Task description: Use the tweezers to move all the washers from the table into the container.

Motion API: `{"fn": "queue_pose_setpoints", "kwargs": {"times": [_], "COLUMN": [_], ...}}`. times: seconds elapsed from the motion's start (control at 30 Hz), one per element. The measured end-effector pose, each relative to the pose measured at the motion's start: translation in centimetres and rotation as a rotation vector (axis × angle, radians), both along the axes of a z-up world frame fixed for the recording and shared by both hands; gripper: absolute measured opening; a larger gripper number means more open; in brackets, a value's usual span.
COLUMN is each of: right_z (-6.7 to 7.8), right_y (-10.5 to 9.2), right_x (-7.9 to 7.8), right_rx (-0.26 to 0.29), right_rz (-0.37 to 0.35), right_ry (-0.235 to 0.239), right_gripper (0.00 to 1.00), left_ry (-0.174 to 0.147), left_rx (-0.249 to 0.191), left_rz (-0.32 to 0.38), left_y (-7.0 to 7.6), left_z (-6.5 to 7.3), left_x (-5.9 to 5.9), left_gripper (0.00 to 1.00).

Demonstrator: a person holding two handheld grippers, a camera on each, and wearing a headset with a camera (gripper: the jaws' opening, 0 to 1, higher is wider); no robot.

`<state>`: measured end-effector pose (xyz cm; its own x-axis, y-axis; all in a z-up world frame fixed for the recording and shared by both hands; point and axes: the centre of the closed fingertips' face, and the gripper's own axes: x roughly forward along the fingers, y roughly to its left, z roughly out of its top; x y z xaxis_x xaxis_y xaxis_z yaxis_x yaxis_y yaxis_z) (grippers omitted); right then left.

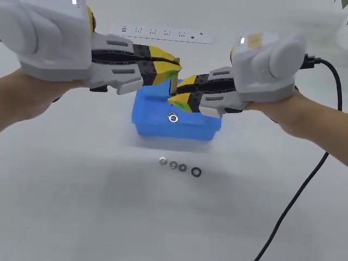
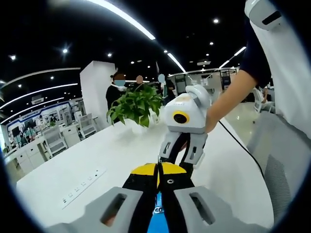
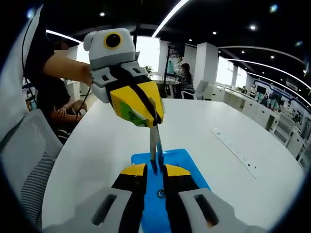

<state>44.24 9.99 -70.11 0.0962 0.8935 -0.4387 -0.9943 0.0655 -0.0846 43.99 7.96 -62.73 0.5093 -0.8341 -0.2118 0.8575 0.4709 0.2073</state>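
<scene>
Presently the left claw (image 1: 173,69) and right claw (image 1: 176,100) both clamp the tweezers (image 3: 154,141) over the container (image 1: 149,122). Four washers (image 1: 182,167) lie on the surface (image 1: 81,206) at its six o'clock, with one inside. They look thin, light and slippery, so pinching across a rim seems best.

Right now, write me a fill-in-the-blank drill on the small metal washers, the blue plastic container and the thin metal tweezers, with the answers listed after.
1. ___ small metal washers lie in a row on the white table.
2. Another washer rests inside the ___ plastic container.
3. The left gripper is shut on the thin metal ___.

Answers: four; blue; tweezers
</scene>
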Motion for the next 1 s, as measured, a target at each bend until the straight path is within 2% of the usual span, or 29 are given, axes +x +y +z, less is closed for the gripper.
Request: {"fn": "queue_pose_setpoints", "kwargs": {"times": [0.13,0.3,0.4,0.43,0.47,0.6,0.63,0.7,0.73,0.8,0.9,1.0], "right_z": [-0.1,0.1,0.6,0.8,1.0,1.6,1.8,2.6,2.7,2.8,3.7,3.5], "right_y": [-0.8,-1.9,-2.4,-2.8,-3.0,-3.9,-4.4,-5.2,-5.7,-6.7,-7.6,-8.7], "right_x": [-0.3,-0.2,0.1,0.3,0.1,-0.1,-0.2,-0.4,-0.6,-1.2,-2.4,-3.6], "right_rx": [-0.021,-0.018,-0.003,-0.004,0.001,0.015,0.031,0.083,0.091,0.090,0.171,0.167], "right_rz": [-0.022,-0.067,-0.103,-0.125,-0.138,-0.190,-0.226,-0.274,-0.292,-0.299,-0.330,-0.335], "right_ry": [-0.028,-0.033,-0.061,-0.084,-0.076,-0.068,-0.045,-0.023,-0.015,-0.015,0.034,0.037], "right_gripper": [0.22,0.25,0.36,0.40,0.44,0.51,0.52,0.53,0.54,0.57,0.62,0.67], "left_ry": [-0.009,-0.021,-0.023,-0.023,-0.023,-0.024,-0.025,-0.027,-0.028,-0.027,-0.013,-0.015], "left_rx": [-0.020,-0.040,-0.040,-0.041,-0.041,-0.038,-0.039,-0.048,-0.051,-0.056,-0.070,-0.076], "left_rz": [0.024,0.048,0.047,0.046,0.045,0.044,0.045,0.050,0.052,0.058,0.068,0.075], "left_y": [0.8,1.6,1.7,1.6,1.6,1.6,1.7,1.9,2.0,2.2,2.4,2.3], "left_z": [0.8,1.8,2.1,2.1,2.1,2.0,2.1,2.3,2.4,2.5,2.5,2.4], "left_x": [0.2,-0.1,-0.7,-0.9,-1.1,-2.4,-2.9,-3.8,-4.2,-5.0,-6.1,-6.7], "left_gripper": [0.04,0.04,0.04,0.04,0.04,0.04,0.04,0.04,0.04,0.04,0.04,0.04]}}
